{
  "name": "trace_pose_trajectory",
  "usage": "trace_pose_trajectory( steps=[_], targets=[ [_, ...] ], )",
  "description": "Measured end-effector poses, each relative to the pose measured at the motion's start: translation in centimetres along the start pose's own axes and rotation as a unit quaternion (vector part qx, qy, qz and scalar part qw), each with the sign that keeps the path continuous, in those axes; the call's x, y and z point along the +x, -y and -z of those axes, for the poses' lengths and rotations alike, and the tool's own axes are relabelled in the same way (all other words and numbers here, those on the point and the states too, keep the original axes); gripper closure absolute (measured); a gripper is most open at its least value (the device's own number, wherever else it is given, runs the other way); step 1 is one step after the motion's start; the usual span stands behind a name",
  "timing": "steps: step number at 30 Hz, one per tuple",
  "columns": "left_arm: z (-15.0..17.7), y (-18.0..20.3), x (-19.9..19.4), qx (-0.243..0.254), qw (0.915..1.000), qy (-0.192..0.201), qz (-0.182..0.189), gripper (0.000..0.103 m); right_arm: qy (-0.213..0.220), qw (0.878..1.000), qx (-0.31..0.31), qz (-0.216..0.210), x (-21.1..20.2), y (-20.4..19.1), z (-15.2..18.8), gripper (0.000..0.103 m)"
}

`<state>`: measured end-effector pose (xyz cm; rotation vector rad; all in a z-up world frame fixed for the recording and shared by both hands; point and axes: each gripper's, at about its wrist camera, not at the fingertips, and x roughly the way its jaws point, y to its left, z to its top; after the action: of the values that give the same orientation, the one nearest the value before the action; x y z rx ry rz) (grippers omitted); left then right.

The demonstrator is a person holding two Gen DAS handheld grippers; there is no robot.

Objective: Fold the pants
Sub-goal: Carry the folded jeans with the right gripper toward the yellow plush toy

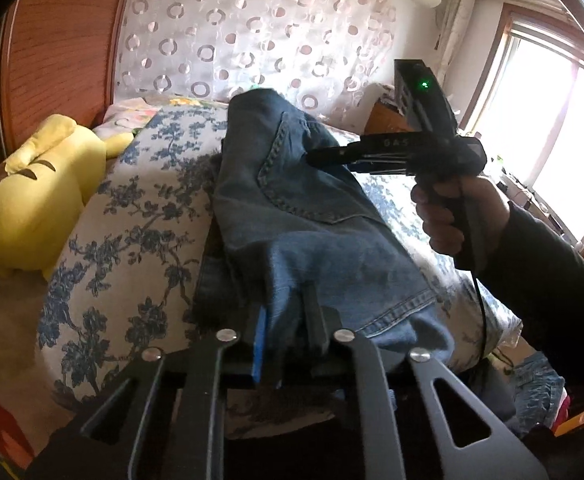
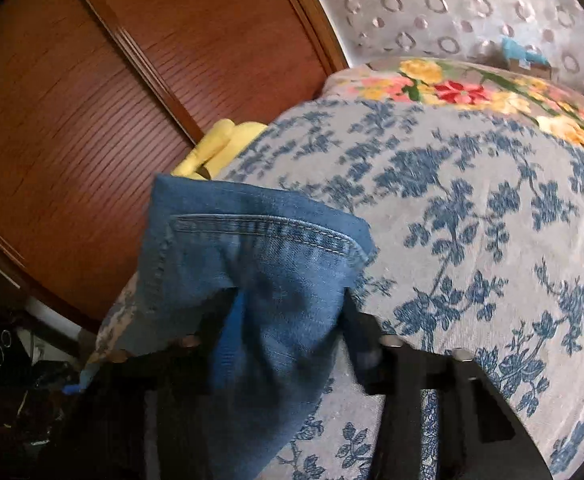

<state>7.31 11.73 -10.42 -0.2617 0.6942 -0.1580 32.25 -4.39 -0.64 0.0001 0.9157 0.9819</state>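
Blue-flowered woven bedspread (image 1: 131, 220) covers the bed, and the denim pants (image 1: 292, 216) lie bunched along its middle. Nearest on them, the left gripper (image 1: 287, 320) clamps a soft hem fold; farther up, the right gripper (image 1: 312, 156) pinches cloth beside the stitched pocket. Left of the pants sits a yellow plush toy (image 1: 35, 200), before a ring-patterned curtain (image 1: 251, 20)

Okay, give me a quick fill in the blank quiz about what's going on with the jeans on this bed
1. Both grippers are pinching the same blue ____ pants.
2. The plush toy lying at the edge of the bed is ____ in colour.
3. The bedspread under the pants has a ____ floral print.
4. The light on the right gripper glows ____.

Missing words: denim; yellow; blue; green
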Motion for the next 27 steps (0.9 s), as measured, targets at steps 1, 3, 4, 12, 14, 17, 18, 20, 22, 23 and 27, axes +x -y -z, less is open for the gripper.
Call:
trace_pose_trajectory(
  steps=[1, 3, 4, 12, 14, 17, 18, 20, 22, 23, 27],
  targets=[
    [-0.2, 0.0, -0.4, -0.002, 0.9999, 0.012, 0.001, 0.089, 0.006, 1.0, -0.005, -0.001, -0.2, -0.2, -0.3, 0.072],
    [-1.0, -0.1, -1.2, -0.002, 0.9995, 0.03, -0.001, 0.089, 0.025, 1.0, -0.007, -0.001, -1.0, -0.9, -1.0, 0.074],
    [-1.6, -0.2, -1.6, -0.001, 0.9991, 0.042, -0.008, 0.09, 0.035, 0.999, -0.011, -0.001, -1.1, -1.4, -1.4, 0.075],
    [-6.5, -3.8, -1.0, -0.002, 0.997, 0.063, -0.045, 0.09, 0.069, 0.997, -0.04, 0.017, 1.2, -3.7, -6.9, 0.076],
    [-8.0, -5.1, -0.3, -0.001, 0.9963, 0.064, -0.056, 0.09, 0.076, 0.996, -0.041, 0.016, 2.4, -3.7, -8.6, 0.076],
    [-10.1, -6.9, 1.1, 0.006, 0.9957, 0.062, -0.069, 0.09, 0.084, 0.995, -0.04, 0.022, 4.6, -3.3, -10.8, 0.076],
    [-10.9, -7.6, 1.6, 0.008, 0.9956, 0.059, -0.073, 0.09, 0.086, 0.995, -0.039, 0.023, 5.3, -3.1, -11.5, 0.076],
    [-12.2, -8.7, 2.6, 0.009, 0.9954, 0.054, -0.078, 0.09, 0.09, 0.995, -0.036, 0.028, 7.2, -2.4, -12.8, 0.076],
    [-13.6, -9.9, 3.8, 0.016, 0.995, 0.048, -0.086, 0.09, 0.09, 0.994, -0.042, 0.041, 8.9, -2.0, -13.8, 0.076],
    [-14.1, -10.3, 4.3, 0.018, 0.9949, 0.045, -0.089, 0.09, 0.091, 0.994, -0.045, 0.046, 9.8, -1.7, -14.2, 0.076],
    [-15.3, -11.5, 6.7, 0.025, 0.9947, 0.024, -0.097, 0.09, 0.094, 0.993, -0.047, 0.06, 11.9, -0.3, -15.1, 0.076]
  ],
)
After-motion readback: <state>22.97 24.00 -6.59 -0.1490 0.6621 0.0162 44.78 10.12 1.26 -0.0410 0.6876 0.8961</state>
